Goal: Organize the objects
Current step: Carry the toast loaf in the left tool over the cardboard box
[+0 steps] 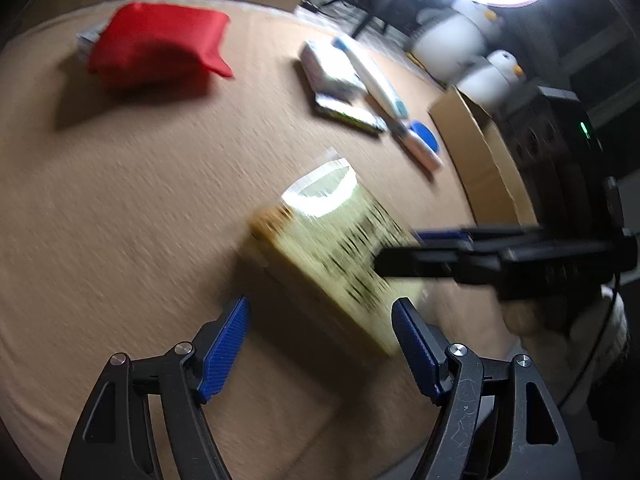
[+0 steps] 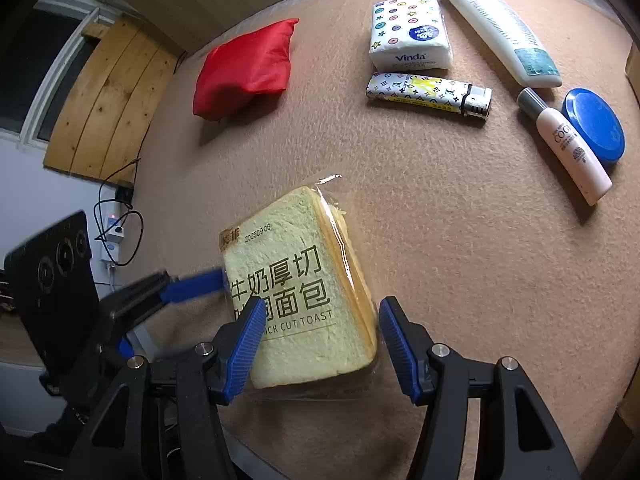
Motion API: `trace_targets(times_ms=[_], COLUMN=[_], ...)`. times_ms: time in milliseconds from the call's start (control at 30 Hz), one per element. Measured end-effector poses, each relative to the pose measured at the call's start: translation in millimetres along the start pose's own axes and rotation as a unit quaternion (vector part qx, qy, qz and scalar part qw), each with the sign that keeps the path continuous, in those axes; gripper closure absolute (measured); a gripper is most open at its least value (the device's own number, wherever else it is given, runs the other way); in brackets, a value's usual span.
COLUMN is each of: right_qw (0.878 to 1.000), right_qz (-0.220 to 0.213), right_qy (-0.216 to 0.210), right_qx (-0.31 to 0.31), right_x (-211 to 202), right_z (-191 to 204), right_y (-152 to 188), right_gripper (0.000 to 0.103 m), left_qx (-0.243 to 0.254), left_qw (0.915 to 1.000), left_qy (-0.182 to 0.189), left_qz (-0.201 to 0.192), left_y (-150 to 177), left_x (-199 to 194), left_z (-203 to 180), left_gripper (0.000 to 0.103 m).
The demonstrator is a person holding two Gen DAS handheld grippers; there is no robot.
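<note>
A wrapped pack of thick cut toast (image 2: 304, 288) lies on the tan felt table (image 2: 440, 220). My right gripper (image 2: 320, 344) is open with its jaws on either side of the pack's near end. My left gripper (image 1: 320, 344) is open just short of the same pack (image 1: 336, 256), which looks blurred in the left wrist view. The right gripper's fingers (image 1: 440, 256) reach the pack from the right there, and the left gripper's blue finger (image 2: 192, 286) touches the pack's left edge in the right wrist view.
A red pouch (image 2: 244, 68), tissue pack (image 2: 408, 32), lighter (image 2: 428, 94), white lotion bottle (image 2: 500, 28), small cream bottle (image 2: 568, 148) and blue round tin (image 2: 594, 126) lie further back. A cardboard box (image 1: 480, 152) stands at the table's right edge.
</note>
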State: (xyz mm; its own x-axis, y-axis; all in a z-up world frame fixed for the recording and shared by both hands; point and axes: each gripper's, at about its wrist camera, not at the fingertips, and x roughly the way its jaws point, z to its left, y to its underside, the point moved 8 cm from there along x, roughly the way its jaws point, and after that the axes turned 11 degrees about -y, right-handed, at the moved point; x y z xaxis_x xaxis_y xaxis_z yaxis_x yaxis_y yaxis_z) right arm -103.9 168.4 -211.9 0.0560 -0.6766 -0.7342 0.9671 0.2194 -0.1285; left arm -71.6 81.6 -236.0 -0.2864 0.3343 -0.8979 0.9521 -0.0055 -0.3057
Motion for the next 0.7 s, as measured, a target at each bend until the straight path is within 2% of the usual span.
trace_targets(times_ms=[167, 233, 400, 500, 700], right_qw=[1.000, 1.000, 1.000, 1.000, 0.999], right_qz=[-0.002, -0.002, -0.006, -0.012, -0.043], right_qy=[-0.001, -0.001, 0.003, 0.006, 0.015], right_qx=[-0.001, -0.005, -0.018, -0.018, -0.025], right_x=[1.7, 2.9, 1.9, -1.3, -27.9], right_z=[-0.2, 2.1, 8.5, 8.7, 10.2], right_y=[-0.2, -0.9, 2.2, 4.5, 6.1], right_gripper=[0.049, 0.051, 0.053, 0.053, 0.053], left_qx=[-0.004, -0.002, 0.023, 0.026, 0.049], left_qw=[0.9999, 0.9999, 0.9996, 0.9994, 0.9977], left_qy=[0.011, 0.015, -0.004, -0.003, -0.008], left_qz=[0.000, -0.003, -0.018, -0.021, -0.046], left_y=[5.3, 4.3, 1.9, -1.0, -13.3], left_x=[6.9, 6.4, 2.1, -0.7, -17.3], left_z=[-9.3, -13.2, -24.9, -29.4, -53.1], left_gripper=[0.028, 0.034, 0.034, 0.034, 0.034])
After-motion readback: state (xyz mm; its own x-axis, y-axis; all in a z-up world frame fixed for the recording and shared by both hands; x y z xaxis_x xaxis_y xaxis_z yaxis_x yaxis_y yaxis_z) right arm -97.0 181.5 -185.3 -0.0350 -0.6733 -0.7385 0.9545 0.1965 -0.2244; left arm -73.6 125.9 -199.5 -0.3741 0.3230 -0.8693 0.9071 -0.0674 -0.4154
